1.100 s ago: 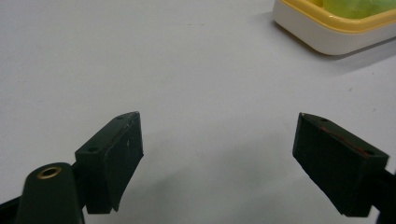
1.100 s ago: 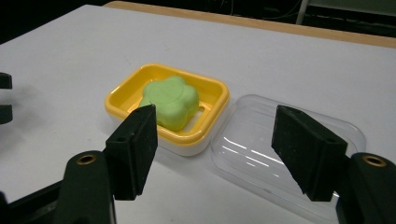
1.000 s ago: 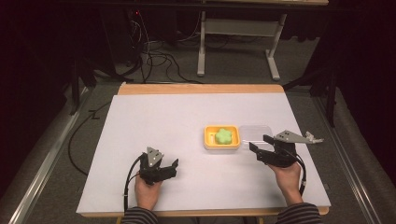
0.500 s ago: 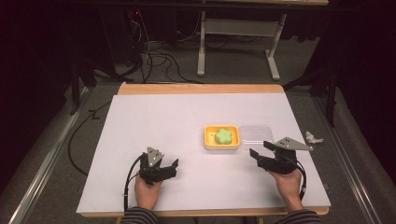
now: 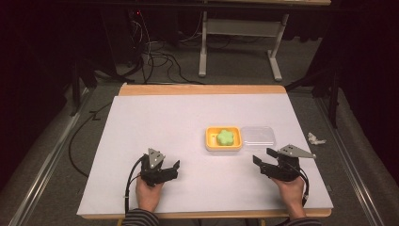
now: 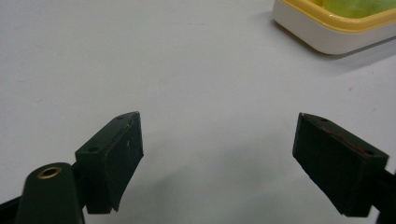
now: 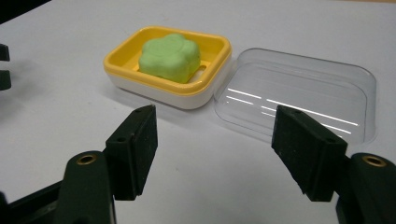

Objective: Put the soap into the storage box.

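The yellow soap dish [image 5: 224, 139] stands on the white tabletop [image 5: 155, 122] with its clear lid [image 5: 258, 135] already off. The lid lies flat on the tabletop, touching the right side of the dish. Inside the dish sits the green flower-shaped soap [image 5: 226, 136], uncovered. As I judge it, the work is either at its end, with the dish opened, or at its start, with the lid not yet put on; the pictures cannot tell which. Nothing is held at this moment.

The right hand-held gripper [image 5: 264, 158] rests low over the tabletop, on the near side of the dish and a little to the right of it, below the lid. Its jaws stand apart with nothing between them. In the right gripper view, the right hand-held gripper [image 7: 215, 149] looks toward the dish, with the front edge of the lid between its pads [image 7: 308, 149], though clearly apart from them.

The left hand-held gripper [image 5: 173, 168] is on the near side of the dish and well to the left of it. In the left gripper view its jaws are wide and empty, pointing toward the corner of the dish. Both forearms come from the near edge of the tabletop, hands low.
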A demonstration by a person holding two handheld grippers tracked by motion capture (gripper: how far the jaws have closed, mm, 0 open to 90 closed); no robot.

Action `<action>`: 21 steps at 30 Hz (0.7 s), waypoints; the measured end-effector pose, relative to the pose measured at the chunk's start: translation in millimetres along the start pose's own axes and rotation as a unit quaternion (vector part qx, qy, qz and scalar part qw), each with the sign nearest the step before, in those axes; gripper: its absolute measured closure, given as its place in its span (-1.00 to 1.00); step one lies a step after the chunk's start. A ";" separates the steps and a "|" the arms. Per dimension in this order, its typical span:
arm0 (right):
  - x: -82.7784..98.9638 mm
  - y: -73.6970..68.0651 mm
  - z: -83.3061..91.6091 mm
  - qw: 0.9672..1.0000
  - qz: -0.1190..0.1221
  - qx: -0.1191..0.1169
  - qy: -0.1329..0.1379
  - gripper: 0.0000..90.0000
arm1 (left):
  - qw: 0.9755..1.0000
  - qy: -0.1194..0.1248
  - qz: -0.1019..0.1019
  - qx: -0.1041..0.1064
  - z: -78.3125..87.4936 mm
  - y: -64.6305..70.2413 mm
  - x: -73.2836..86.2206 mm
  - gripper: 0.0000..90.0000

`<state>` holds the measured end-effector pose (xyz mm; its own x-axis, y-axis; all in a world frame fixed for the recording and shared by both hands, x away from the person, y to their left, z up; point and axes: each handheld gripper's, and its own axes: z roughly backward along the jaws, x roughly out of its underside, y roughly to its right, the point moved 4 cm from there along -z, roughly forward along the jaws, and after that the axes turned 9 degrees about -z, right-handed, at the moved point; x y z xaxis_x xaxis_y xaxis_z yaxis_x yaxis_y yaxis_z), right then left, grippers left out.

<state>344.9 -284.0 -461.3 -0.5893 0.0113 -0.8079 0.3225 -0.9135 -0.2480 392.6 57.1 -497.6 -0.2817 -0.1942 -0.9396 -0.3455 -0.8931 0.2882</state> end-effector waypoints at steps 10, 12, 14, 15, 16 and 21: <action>12.2 2.7 -5.5 1.000 -0.003 0.009 -0.011 -0.29 | 1.000 0.000 0.000 0.000 0.0 0.0 0.0 -0.63; 14.9 3.2 -7.3 1.000 -0.004 0.011 -0.013 -0.29 | 1.000 0.000 0.000 0.000 0.2 0.0 0.0 -0.63; 17.8 4.2 -9.3 1.000 -0.003 0.014 -0.017 -0.29 | 1.000 0.001 0.000 0.000 0.3 0.1 -0.1 -0.63; 18.9 4.8 -10.2 1.000 0.000 0.016 -0.018 -0.29 | 1.000 0.001 0.000 0.000 0.3 0.1 -0.1 -0.63; 20.0 5.1 -11.2 1.000 0.000 0.017 -0.018 -0.29 | 1.000 0.001 -0.001 0.000 0.2 0.0 0.0 -0.63; 24.0 6.6 -14.4 0.999 0.002 0.023 -0.024 -0.29 | 1.000 0.000 0.000 0.000 0.2 0.0 -0.1 -0.63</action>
<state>343.6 -283.9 -490.0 -0.6233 -0.0119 -0.7819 0.2912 -0.9315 -0.2179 392.4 57.2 -497.6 -0.2805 -0.1938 -0.9401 -0.3450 -0.8936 0.2871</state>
